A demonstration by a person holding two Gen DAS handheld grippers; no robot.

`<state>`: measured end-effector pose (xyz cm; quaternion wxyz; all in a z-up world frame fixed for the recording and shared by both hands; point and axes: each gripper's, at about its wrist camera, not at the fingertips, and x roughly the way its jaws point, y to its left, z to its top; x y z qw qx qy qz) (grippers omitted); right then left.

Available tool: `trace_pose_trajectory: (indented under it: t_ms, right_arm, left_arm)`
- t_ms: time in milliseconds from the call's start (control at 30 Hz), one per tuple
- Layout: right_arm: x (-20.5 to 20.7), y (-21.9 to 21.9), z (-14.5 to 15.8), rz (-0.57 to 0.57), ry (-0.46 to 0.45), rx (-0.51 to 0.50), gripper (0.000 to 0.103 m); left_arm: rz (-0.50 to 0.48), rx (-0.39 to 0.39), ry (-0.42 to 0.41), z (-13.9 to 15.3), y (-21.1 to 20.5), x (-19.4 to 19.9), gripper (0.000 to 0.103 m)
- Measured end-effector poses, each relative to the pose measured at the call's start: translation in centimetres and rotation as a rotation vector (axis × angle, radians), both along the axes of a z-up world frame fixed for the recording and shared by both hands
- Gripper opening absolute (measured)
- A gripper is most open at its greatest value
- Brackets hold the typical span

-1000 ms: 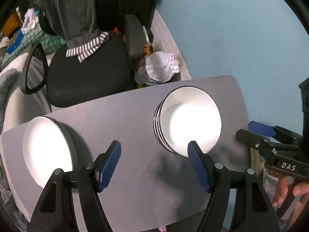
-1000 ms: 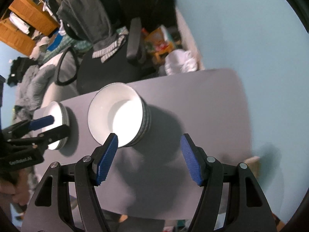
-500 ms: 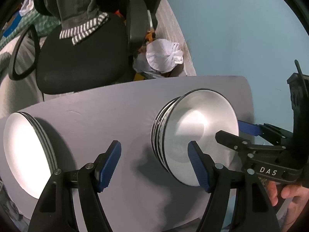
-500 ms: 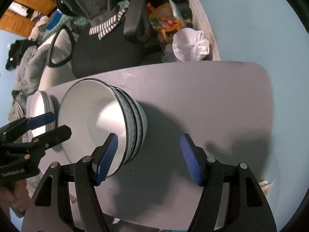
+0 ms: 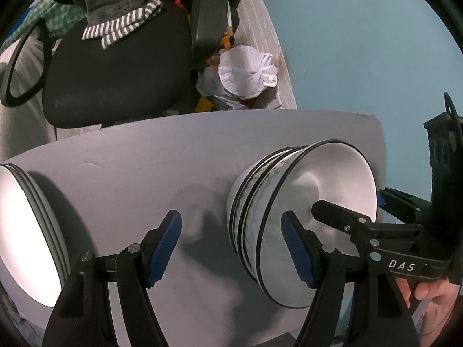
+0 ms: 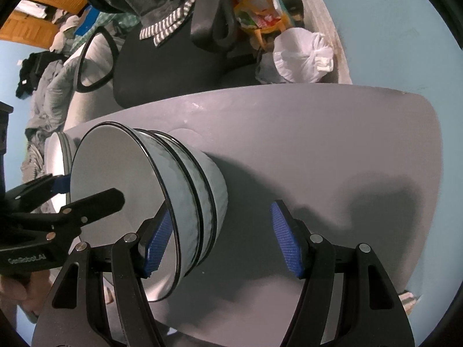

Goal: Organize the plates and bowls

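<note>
A stack of white bowls (image 5: 327, 190) with dark rims stands on the grey table (image 5: 144, 156); the same bowls (image 6: 115, 167) fill the left of the right wrist view. A stack of white plates (image 5: 20, 231) lies at the table's left end, and those plates (image 6: 56, 156) show small behind the bowls. My left gripper (image 5: 231, 248) is open and straddles the bowls' left wall, its right pad over the top bowl's inside. My right gripper (image 6: 221, 240) is open astride the right wall, its left pad inside the rim. Each gripper shows in the other's view: right gripper (image 5: 348, 204), left gripper (image 6: 92, 189).
A black office chair (image 5: 115, 66) with a grey garment and striped cloth stands behind the table. A tied white plastic bag (image 5: 246, 72) lies on the floor by the blue wall (image 5: 361, 43). The table's right half (image 6: 332, 144) is bare. A hand (image 5: 428, 289) holds the right gripper.
Both grippers have come down onto the bowl stack, which now looks much bigger. One finger of each has passed inside the top bowl's rim. Jaw widths look unchanged.
</note>
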<state>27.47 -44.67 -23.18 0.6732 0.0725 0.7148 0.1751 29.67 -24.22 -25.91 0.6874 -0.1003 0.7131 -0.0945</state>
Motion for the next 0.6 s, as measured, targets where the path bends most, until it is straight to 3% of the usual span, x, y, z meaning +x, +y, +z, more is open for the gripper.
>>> trace_pose_trajectory:
  t_ms: [100,233,433,600]
  right_arm:
    - [0.2,-0.1,-0.4,-0.006,0.012,0.01,0.066]
    - [0.5,-0.6,-0.9,-0.04,0.035,0.054,0.066]
    - [0.3,-0.6,-0.8,-0.048,0.016,0.06,0.067]
    - [0.2,-0.6,-0.9,-0.05,0.031,0.064,0.067]
  left_arm:
    - [-0.002,-0.02,0.004,-0.2,-0.1,0.1,0.071]
    - [-0.014,-0.036,0.025,-0.8,-0.3,0.2,0.055]
    - [-0.019,-0.108,0.028,-1.1,-0.1,0.1,0.038]
    - [-0.045,-0.156,0.035,-1.0,0.2,0.0,0.035]
